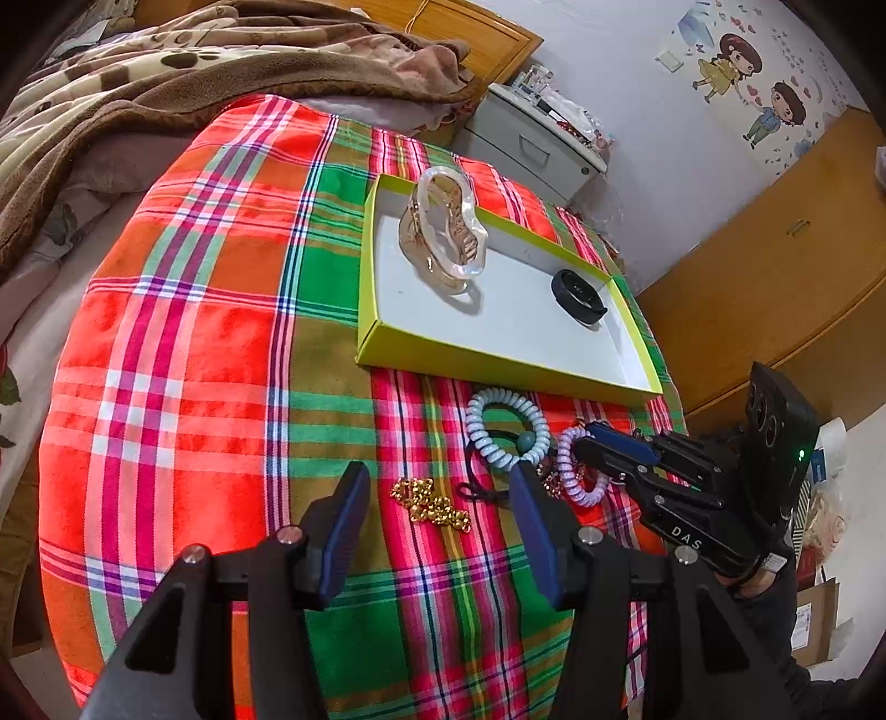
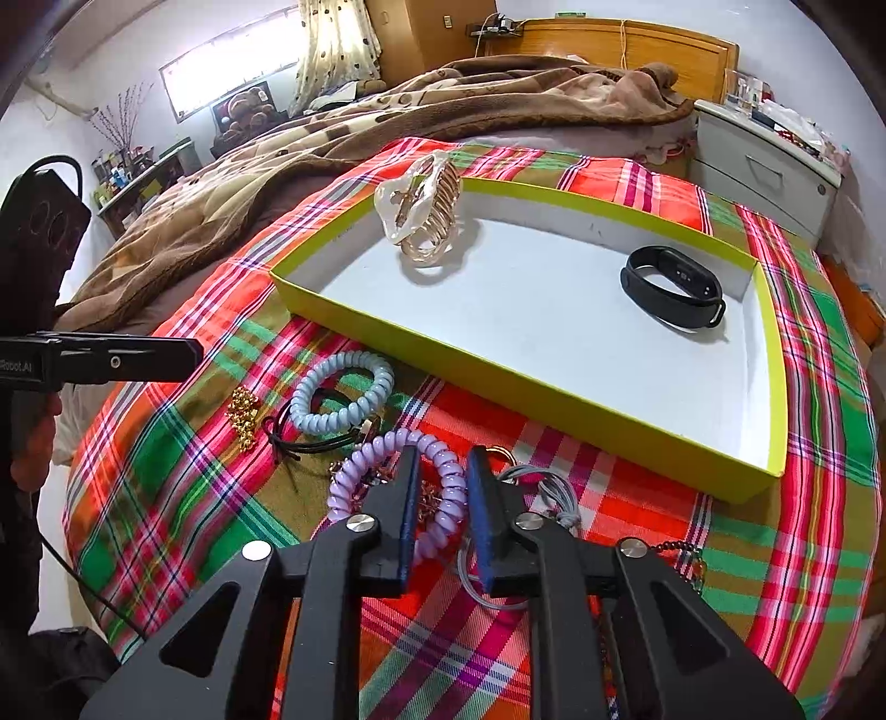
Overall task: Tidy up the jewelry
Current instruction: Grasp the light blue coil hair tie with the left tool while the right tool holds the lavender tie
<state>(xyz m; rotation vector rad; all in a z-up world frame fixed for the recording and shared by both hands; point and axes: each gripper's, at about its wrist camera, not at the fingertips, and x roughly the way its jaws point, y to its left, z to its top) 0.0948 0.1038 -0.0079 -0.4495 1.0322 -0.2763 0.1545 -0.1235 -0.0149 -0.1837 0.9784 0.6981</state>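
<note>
We found both wrist views angled steeply down, close over the plaid cloth (image 1: 194, 343); both shared the green tray (image 1: 498, 368) and coil ties, seen from opposite sides.

Plaid cloth (image 2: 554, 515): woven, matt, slightly rumpled. Box tray (image 2: 609, 437): card, lime outside, matt white paper lining. Hair claw (image 2: 421, 221): glossy pearly plastic with shiny gold-tone teeth. Black band (image 2: 673, 288): smooth matt rubbery strap. Lilac coil tie (image 2: 443, 498) and pale blue coil tie (image 2: 343, 399): glossy smooth plastic. Gold chain (image 1: 432, 504): bright metal beads. Blanket (image 2: 443, 105): brown fleece, soft nap. Headboard (image 2: 631, 44): varnished wood. Right hand-held gripper (image 2: 440, 515): matt black plastic, rough blue pads.
</note>
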